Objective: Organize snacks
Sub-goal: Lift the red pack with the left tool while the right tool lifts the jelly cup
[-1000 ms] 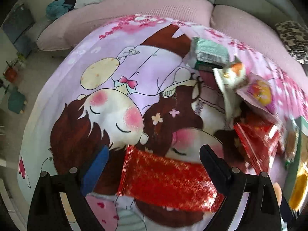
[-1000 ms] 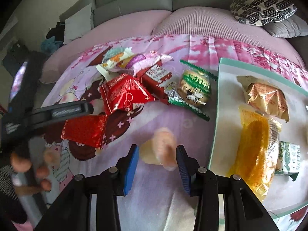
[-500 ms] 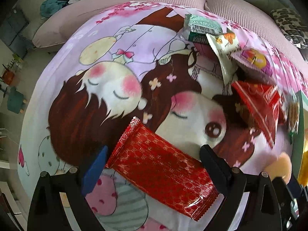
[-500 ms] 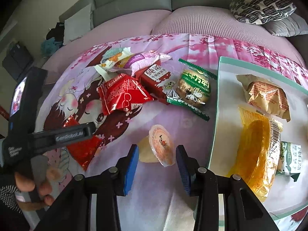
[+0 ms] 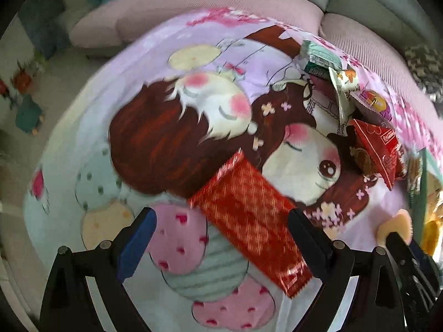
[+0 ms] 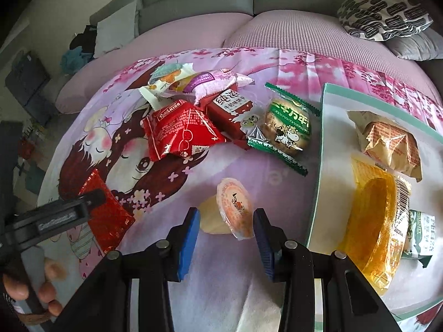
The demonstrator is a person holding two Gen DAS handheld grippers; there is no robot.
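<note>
Since the earlier frame the long red foil packet [image 5: 249, 215] has slid from lying square between the left gripper [image 5: 221, 235] fingers to sitting skewed across the lower centre of the left view, one end near the right finger; it rests free on the cartoon-printed cloth [image 5: 171, 63], and the gripper stands apart with nothing clamped; in the right view the same packet shows at lower left, partly behind the left tool; the jelly cup [image 6: 235, 210], a blur in the oldest right-wrist frame, now reads sharp at lower centre, tipped on its side with the orange lid facing the camera; the right gripper [image 6: 225, 238] brackets it, jaws apart on either side, and I cannot tell whether a pad already touches it; the change suggests the red packet has been set down away from the pile while the right side lines up on the cup; the tray [image 6: 321, 138] at the right of the frame already holds a brown wrapped cake [image 6: 390, 146], a yellow bag [image 6: 373, 221] and a green-and-white pack [image 6: 420, 235]; the heap at upper centre, a red triangular pack [image 6: 180, 132], a dark red biscuit box [image 6: 229, 110] and a green cow-print cookie [image 6: 285, 127], is not yet sorted; the cup looks the likely next pick, and its rounded body may roll as the jaws close
</note>
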